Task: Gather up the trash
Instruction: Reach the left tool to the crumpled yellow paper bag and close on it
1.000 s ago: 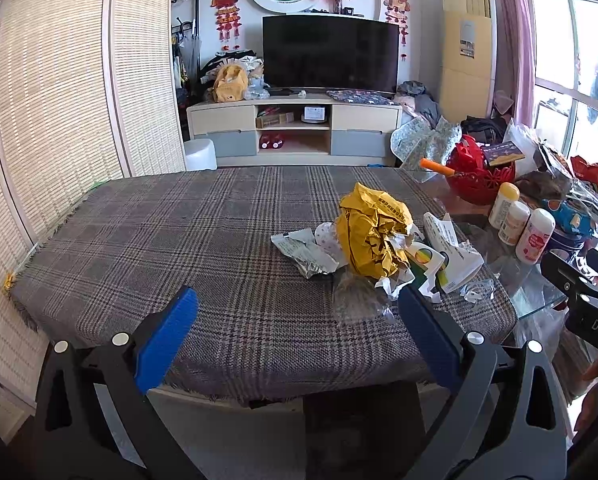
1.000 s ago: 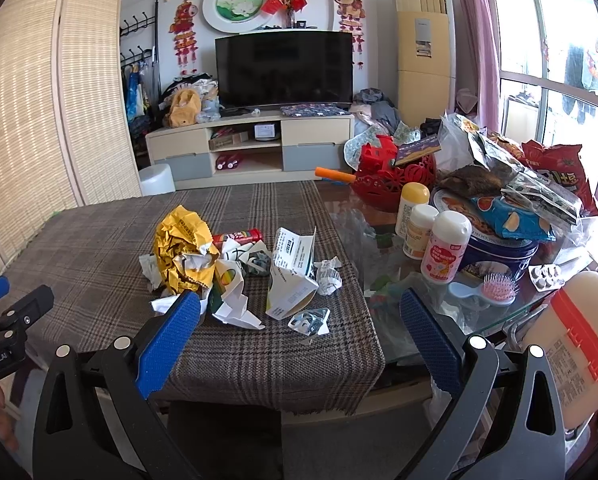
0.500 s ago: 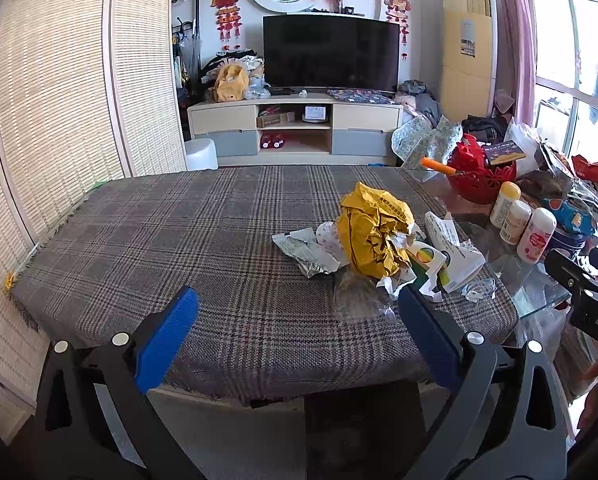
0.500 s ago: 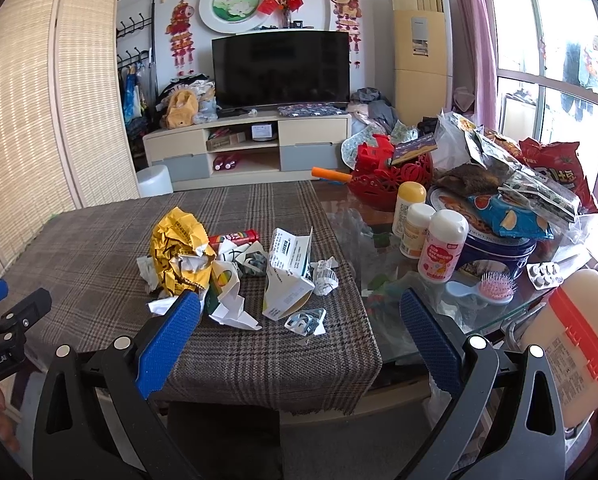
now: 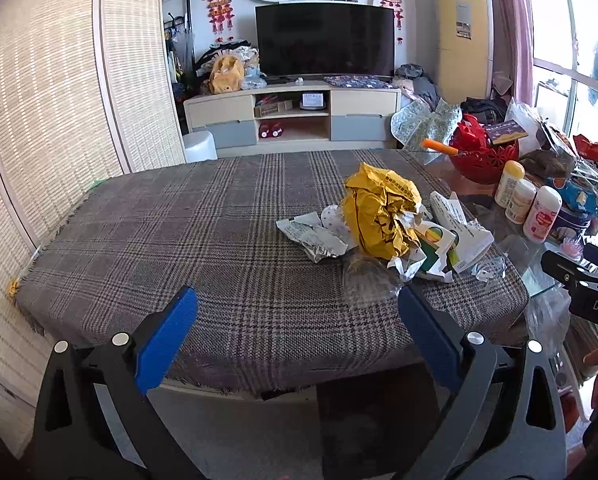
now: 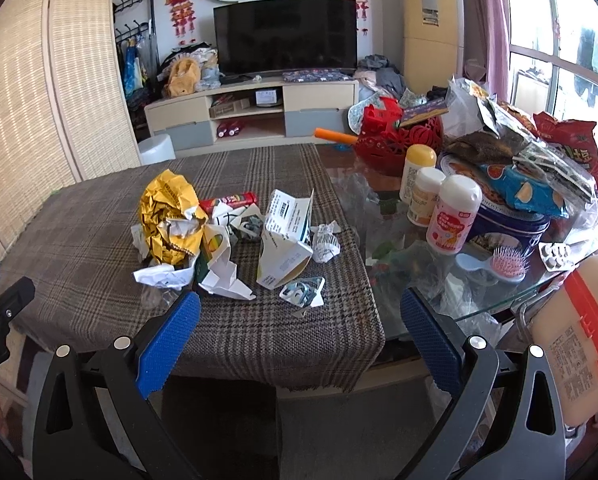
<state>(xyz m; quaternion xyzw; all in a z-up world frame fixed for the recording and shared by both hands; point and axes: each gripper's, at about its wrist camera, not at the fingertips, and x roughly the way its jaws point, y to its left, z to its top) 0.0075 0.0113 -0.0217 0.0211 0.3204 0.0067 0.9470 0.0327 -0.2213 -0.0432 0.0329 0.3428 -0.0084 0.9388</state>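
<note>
A pile of trash lies on the plaid tablecloth (image 5: 159, 240). It holds a crumpled yellow bag (image 5: 379, 216) (image 6: 169, 216), silver wrappers (image 5: 311, 236), a torn white carton (image 6: 285, 240), a red tube (image 6: 229, 200), white paper scraps (image 6: 223, 276) and a clear plastic wrapper (image 5: 369, 280). My left gripper (image 5: 297, 328) is open and empty, held off the table's near edge, left of the pile. My right gripper (image 6: 299, 330) is open and empty, near the front edge below the pile.
On the glass table part at the right stand three bottles (image 6: 453, 216), a blue tin (image 6: 507, 228) under snack bags, a red basket (image 6: 399, 136), a pink brush (image 6: 507, 268) and a pill blister (image 6: 555, 256). A TV cabinet (image 5: 295, 120) stands behind.
Both views have shifted only slightly; the right gripper has drifted a little, so the pile sits a bit higher in its view. Both grippers stay open.
</note>
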